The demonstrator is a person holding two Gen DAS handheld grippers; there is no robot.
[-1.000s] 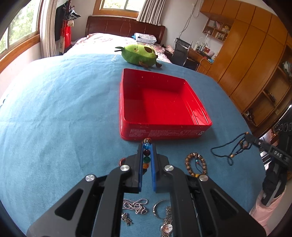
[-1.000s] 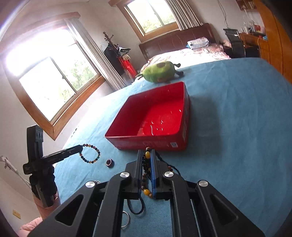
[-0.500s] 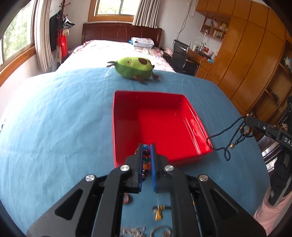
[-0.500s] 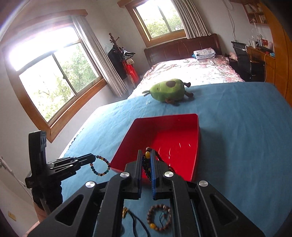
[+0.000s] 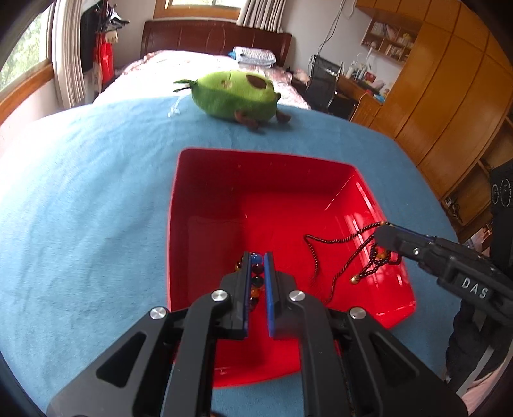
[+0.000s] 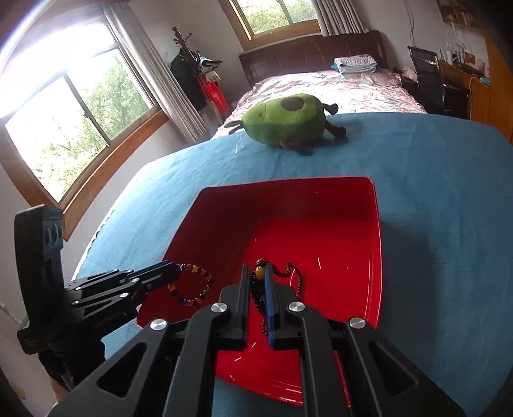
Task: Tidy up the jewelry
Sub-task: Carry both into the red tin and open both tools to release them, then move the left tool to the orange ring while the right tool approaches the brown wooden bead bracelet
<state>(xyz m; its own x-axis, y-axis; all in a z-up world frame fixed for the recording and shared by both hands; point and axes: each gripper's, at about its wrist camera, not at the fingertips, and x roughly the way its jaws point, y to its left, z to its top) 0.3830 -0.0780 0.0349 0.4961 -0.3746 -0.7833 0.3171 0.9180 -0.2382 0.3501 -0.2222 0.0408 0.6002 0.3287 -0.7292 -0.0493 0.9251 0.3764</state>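
**Over the red tray, both grippers are holding beads**

On the bench, a blue cloth [image 5: 80, 199] is lying under a red tray [image 5: 205, 179]. Above the tray, the left gripper [image 5: 257, 266] is pinching a multicoloured bead bracelet [image 6: 192, 285], and the right gripper [image 6: 257, 276] is clamping a dark beaded necklace [image 5: 323, 243] whose cord is trailing onto the tray floor. A green avocado plush [image 5: 237, 96] is sitting at the cloth's far edge. Behind it, a bed [image 6: 320, 86] is standing under a window [image 6: 272, 12], with wooden cabinets [image 5: 449, 80] lining the right wall.
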